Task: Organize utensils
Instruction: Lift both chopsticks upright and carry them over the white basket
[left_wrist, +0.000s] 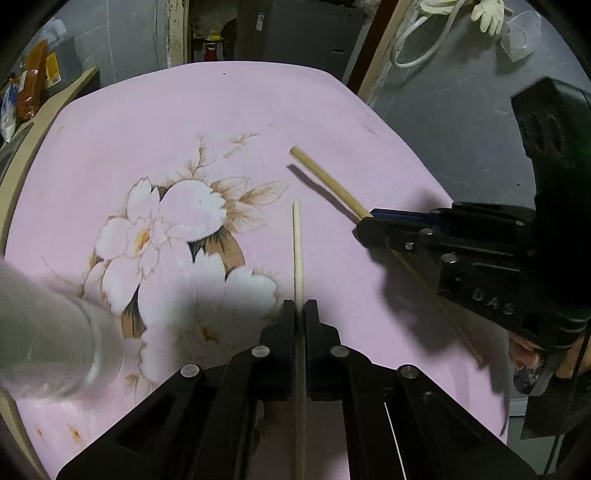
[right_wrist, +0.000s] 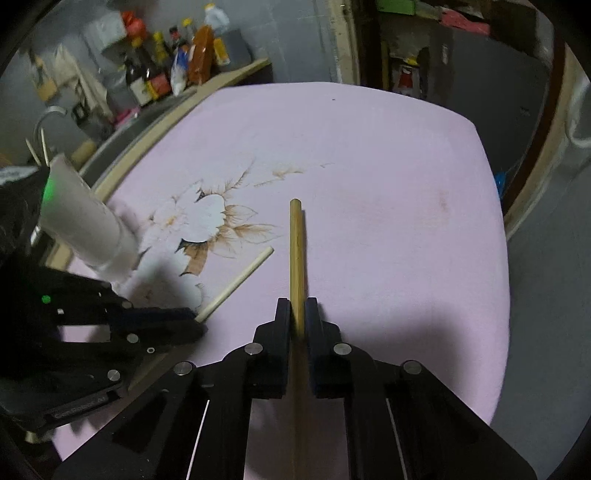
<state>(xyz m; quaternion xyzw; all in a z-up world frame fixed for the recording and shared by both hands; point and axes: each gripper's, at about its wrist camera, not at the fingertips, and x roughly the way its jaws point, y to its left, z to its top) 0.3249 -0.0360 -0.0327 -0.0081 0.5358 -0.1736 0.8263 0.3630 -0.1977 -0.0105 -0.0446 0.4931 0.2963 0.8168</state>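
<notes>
Pale chopstick (left_wrist: 297, 254) clamped in left gripper (left_wrist: 299, 308), darker chopstick (right_wrist: 296, 258) clamped in right gripper (right_wrist: 297, 306), pink flowered bench (right_wrist: 388, 184), white cup (left_wrist: 55, 339) at left.

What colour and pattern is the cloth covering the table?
The table cloth is pink with a white-and-brown flower print, clearest in the left wrist view.

Matt wooden chopstick (right_wrist: 296, 254) (paler one (left_wrist: 297, 251) too); smooth pink cloth (left_wrist: 221, 110).

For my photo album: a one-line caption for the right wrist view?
Right gripper shut on a chopstick over a pink tablecloth.
</notes>
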